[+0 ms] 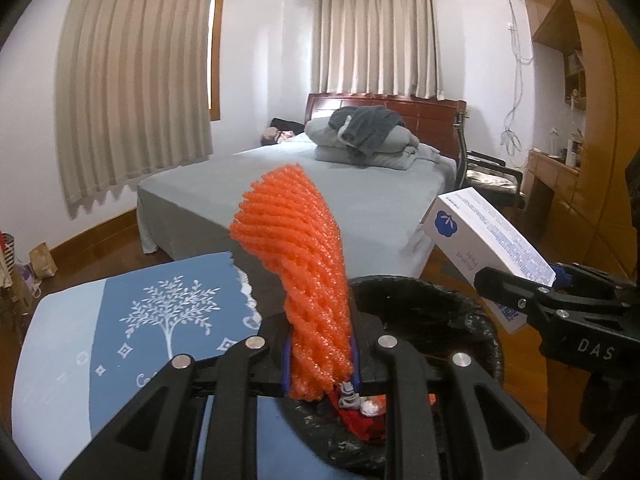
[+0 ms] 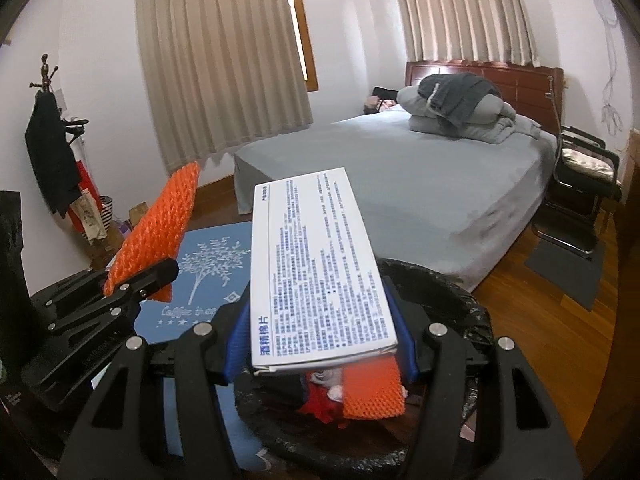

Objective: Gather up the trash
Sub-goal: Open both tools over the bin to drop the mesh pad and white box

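Note:
My left gripper [image 1: 322, 364] is shut on an orange foam net [image 1: 296, 248] that stands up from its blue pads. It hangs over a round bin lined with a black bag [image 1: 460, 308]. To the right, my right gripper [image 1: 524, 284] is shut on a white printed box [image 1: 480, 232]. In the right wrist view the box [image 2: 316, 264] lies flat between the blue pads of the right gripper [image 2: 320, 344], above the bin [image 2: 452, 292]. Inside the bin lie another orange net [image 2: 372, 392] and red scraps [image 2: 320, 400]. The left gripper [image 2: 148, 280] holds its orange net [image 2: 160, 224] at the left.
A blue mat with a white tree print [image 1: 160, 312] lies left of the bin. A grey bed [image 1: 340, 192] fills the room behind. A black chair [image 2: 580, 184] stands at its right. A coat rack [image 2: 52, 140] and bags stand by the left wall.

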Tool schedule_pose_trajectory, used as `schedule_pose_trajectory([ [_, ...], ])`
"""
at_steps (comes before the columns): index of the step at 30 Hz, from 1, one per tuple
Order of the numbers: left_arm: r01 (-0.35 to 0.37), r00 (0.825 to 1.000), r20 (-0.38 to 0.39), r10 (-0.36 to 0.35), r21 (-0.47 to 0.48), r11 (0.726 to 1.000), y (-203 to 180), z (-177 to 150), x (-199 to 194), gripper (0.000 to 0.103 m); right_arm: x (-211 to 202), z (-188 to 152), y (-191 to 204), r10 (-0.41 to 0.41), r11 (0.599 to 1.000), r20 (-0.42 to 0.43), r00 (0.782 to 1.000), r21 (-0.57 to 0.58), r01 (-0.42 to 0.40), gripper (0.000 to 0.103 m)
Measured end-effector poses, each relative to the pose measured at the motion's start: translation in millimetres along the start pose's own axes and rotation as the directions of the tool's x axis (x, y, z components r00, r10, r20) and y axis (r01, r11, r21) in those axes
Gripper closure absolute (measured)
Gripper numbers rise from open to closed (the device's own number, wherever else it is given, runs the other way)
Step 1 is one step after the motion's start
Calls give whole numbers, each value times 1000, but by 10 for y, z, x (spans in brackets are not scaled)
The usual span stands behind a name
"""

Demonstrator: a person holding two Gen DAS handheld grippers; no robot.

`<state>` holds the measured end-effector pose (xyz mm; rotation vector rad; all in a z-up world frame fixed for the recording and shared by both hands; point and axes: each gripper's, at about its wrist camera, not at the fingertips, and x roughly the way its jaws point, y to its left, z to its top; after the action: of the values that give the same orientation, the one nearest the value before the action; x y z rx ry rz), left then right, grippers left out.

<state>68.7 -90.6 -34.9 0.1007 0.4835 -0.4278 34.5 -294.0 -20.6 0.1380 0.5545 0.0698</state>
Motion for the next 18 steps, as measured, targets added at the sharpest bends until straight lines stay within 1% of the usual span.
schedule_pose_trajectory([
  [10,53,999,-8,-53,29,998,-250,51,145,82,-21,-39,-214,-48,998,-6,999,26,48,46],
  [18,83,996,-30,-82,40,996,-350,36,362,82,101,-108,-379,-83,995,-35,996,43,85,46],
])
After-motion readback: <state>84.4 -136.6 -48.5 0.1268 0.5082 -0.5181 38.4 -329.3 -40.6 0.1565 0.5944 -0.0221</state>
